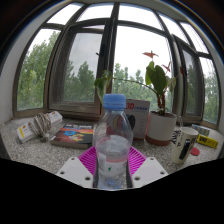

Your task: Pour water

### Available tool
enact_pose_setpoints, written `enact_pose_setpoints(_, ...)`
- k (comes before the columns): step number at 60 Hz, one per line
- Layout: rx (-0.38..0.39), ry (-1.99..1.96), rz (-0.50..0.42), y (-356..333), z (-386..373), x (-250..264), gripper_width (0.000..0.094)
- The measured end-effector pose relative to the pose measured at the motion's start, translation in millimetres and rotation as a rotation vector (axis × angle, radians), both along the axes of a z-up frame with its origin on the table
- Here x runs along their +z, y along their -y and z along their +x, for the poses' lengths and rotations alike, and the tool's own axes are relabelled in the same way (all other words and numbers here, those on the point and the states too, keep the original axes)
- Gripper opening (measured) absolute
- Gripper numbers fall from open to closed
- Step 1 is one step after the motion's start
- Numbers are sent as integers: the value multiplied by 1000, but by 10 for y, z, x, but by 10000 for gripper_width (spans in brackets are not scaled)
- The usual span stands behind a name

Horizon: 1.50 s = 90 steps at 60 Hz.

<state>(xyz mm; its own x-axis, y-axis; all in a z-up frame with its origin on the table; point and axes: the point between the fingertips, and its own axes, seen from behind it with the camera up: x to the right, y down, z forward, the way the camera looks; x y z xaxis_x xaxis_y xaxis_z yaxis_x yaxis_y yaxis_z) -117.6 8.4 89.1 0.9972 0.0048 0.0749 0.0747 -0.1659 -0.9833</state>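
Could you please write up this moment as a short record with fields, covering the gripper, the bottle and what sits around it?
gripper: gripper, pink pads on either side of the bottle; whether they press on it cannot be told
bottle: clear water bottle, blue cap on, upright between the fingers
beyond bottle: potted plant in a white pot on the windowsill
backdrop: window, trees outside
pouring: not yet begun

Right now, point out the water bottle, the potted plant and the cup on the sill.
water bottle [113, 140], gripper view, on its clear body between the jaws.
potted plant [160, 126], gripper view, on its white pot.
cup [185, 143], gripper view, on its side wall.
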Motion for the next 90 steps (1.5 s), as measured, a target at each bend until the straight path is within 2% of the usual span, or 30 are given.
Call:
enact_pose_setpoints(7,44,-33,12,29,-39,12,287)
enact_pose_setpoints(18,102,-96,30,105,-80,175,287)
enact_pose_setpoints(23,158,-217,81,161,-144,586,287)
enact_pose_setpoints(30,267,-537,175,193,-118,1428,287)
enact_pose_setpoints(37,361,-981,243,183,136,2174,287)
enact_pose_setpoints(45,525,-1555,273,137,650,2696,286)
enact_pose_setpoints(53,499,-1998,288,-94,1302,2580,287)
enact_pose_setpoints(64,356,-2364,279,-383,1866,2018,287)
enact_pose_setpoints(69,317,-2454,260,-445,1987,1866,286)
enact_pose_setpoints(79,334,-2442,191,-429,1925,1895,288)
enact_pose_setpoints(84,370,-2352,202,-401,1964,2102,287)
enact_pose_setpoints(90,438,-2069,251,-292,2043,2642,288)
